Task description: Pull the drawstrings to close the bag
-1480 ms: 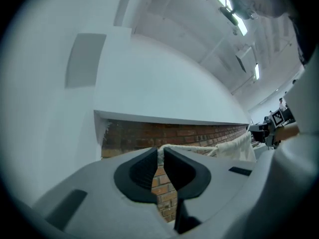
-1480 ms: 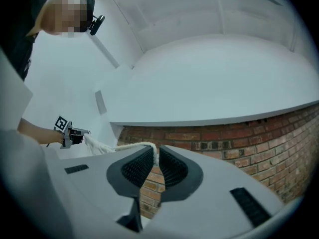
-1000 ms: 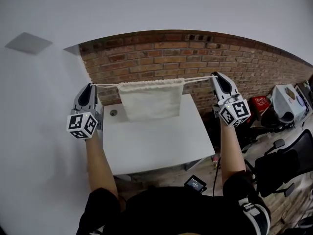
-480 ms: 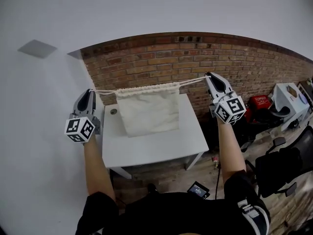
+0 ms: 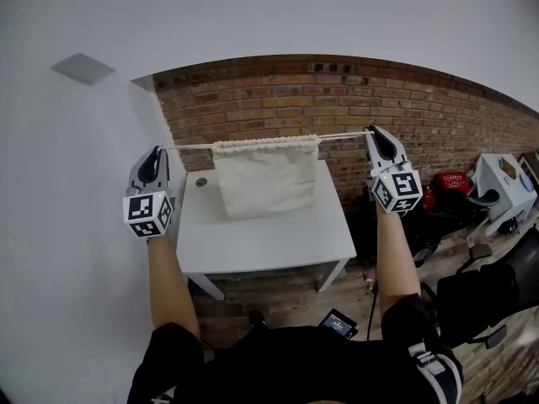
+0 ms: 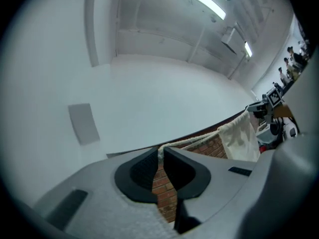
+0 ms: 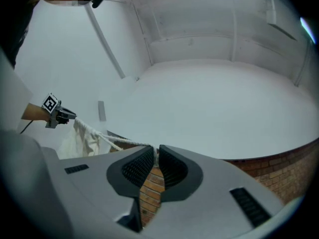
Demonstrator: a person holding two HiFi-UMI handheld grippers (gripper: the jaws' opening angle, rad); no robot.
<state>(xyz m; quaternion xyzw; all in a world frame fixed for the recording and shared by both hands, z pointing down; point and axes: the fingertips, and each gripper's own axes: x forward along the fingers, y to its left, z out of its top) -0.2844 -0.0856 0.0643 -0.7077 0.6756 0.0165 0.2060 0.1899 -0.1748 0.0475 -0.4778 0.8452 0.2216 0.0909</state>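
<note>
Bag (image 5: 265,179): hangs from taut strings over the surface (image 5: 269,242).
Left hand-held gripper (image 5: 157,151): narrow, pinching the left drawstring (image 5: 189,146).
Right hand-held gripper (image 5: 376,133): narrow, pinching the right drawstring (image 5: 341,135).
Done: mouth ruffled.
Left: mouth still wide, so more pulling seems needed.

Head view looks down; facing gripper views share the bag (image 5: 265,179)

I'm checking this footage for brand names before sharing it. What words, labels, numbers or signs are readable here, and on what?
None can be read.
Left gripper and right gripper: square black-and-white markers, no letters.
Red case at the right: pale print, too blurred to read.
Bag: plain cloth, no print.
</note>
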